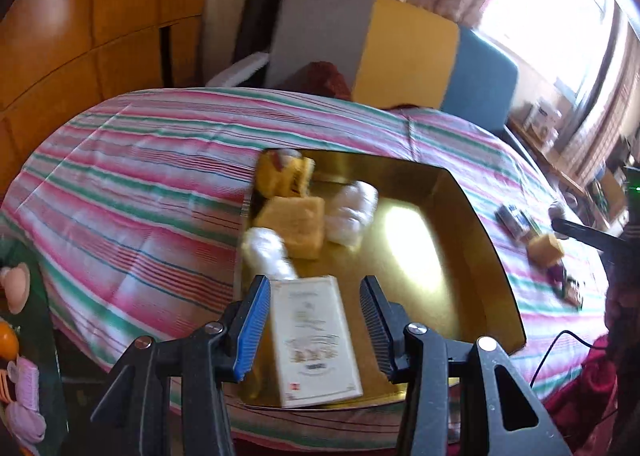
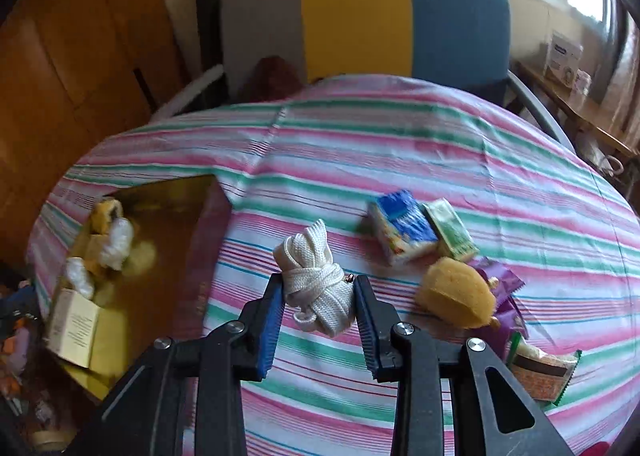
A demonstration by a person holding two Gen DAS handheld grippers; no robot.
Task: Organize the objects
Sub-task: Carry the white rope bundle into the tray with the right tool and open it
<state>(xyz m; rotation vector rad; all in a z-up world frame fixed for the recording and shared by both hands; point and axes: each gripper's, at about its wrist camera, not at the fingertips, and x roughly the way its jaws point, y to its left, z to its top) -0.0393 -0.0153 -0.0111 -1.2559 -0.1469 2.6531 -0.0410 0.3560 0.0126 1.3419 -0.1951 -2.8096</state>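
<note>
A gold tray (image 1: 472, 224) lies on the striped tablecloth and holds a yellow packet (image 1: 282, 172), a yellow sponge (image 1: 296, 224), two white bundles (image 1: 352, 212) and a white box (image 1: 312, 340). My left gripper (image 1: 314, 320) is open over the tray, its fingers on either side of the white box with gaps. My right gripper (image 2: 318, 310) is shut on a white strap bundle (image 2: 316, 284) above the cloth. The tray (image 2: 176, 240) shows at left in the right wrist view.
On the cloth by my right gripper lie a blue-and-white pack (image 2: 400, 228), a green box (image 2: 450, 230), a yellow sponge (image 2: 458, 296), a purple wrapper (image 2: 500, 280) and a snack packet (image 2: 540, 370). A grey, yellow and blue chair back (image 2: 360, 16) stands behind the table.
</note>
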